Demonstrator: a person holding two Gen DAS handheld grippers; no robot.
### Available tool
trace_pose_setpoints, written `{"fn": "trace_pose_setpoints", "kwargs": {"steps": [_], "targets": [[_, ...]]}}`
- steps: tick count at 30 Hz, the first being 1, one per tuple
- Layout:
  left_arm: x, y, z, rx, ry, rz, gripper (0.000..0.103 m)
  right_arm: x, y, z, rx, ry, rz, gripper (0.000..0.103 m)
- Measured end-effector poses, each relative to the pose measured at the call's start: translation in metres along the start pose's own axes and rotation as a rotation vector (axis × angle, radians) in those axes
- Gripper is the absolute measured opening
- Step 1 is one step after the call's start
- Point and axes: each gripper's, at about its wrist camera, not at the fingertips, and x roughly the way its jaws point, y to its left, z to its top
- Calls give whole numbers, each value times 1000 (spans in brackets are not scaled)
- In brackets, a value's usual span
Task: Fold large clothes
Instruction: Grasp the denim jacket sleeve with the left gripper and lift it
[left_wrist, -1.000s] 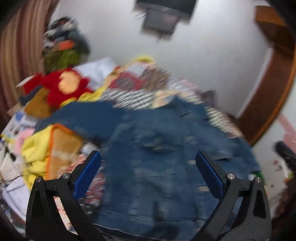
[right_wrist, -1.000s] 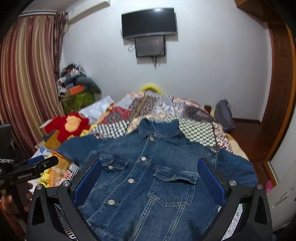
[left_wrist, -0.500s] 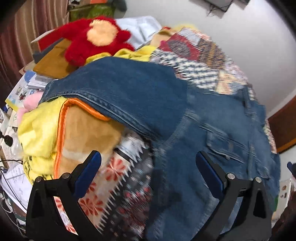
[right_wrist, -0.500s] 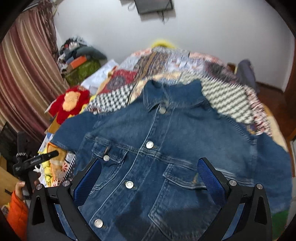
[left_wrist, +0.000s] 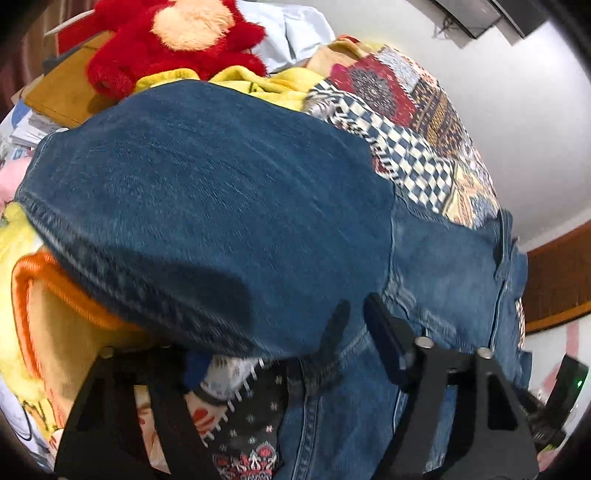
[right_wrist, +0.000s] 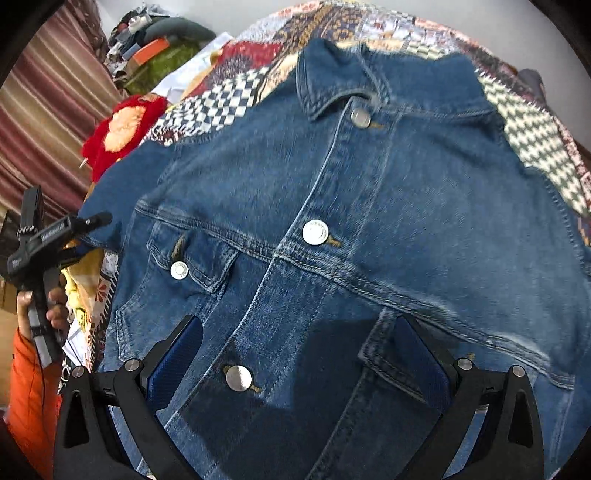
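Note:
A blue denim jacket (right_wrist: 369, 206) lies buttoned, front up, on a patchwork bedspread (right_wrist: 532, 133). Its left sleeve (left_wrist: 207, 206) fills the left wrist view. My left gripper (left_wrist: 280, 354) is open, its jaws astride the lower edge of that sleeve near the armpit; the left finger lies partly under the cloth. It also shows from the side in the right wrist view (right_wrist: 85, 225), at the sleeve's end. My right gripper (right_wrist: 299, 354) is wide open, low over the jacket's front, with a metal button (right_wrist: 238, 378) between its fingers.
A red plush toy (left_wrist: 177, 40) and yellow and orange blankets (left_wrist: 48, 317) lie left of the jacket. A pile of things (right_wrist: 155, 44) stands by striped curtains (right_wrist: 51, 110). A TV (left_wrist: 476, 14) hangs on the white wall.
Both grippers have moved down and closer to the jacket. The left one went left to the sleeve and its jaws have narrowed around the sleeve's edge. The right one stays wide open.

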Motion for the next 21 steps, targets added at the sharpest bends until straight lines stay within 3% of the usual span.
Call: {"fn": "trace_pose_setpoints", "kwargs": {"steps": [4, 7, 13, 18, 21], "targets": [[-7, 5, 3, -8, -33, 47, 35, 4, 3, -1, -15, 5, -12, 103], [-22, 2, 0, 17, -96, 77, 23, 6, 8, -2, -35, 8, -33, 103], [-58, -41, -1, 222, -281, 195, 19, 0, 7, -6, -37, 18, -37, 103], [-68, -80, 2, 315, -294, 145, 15, -28, 1, -11, -6, -25, -27, 103], [-60, -104, -12, 405, -263, 113, 15, -49, -3, -14, 13, -61, -29, 103]]}}
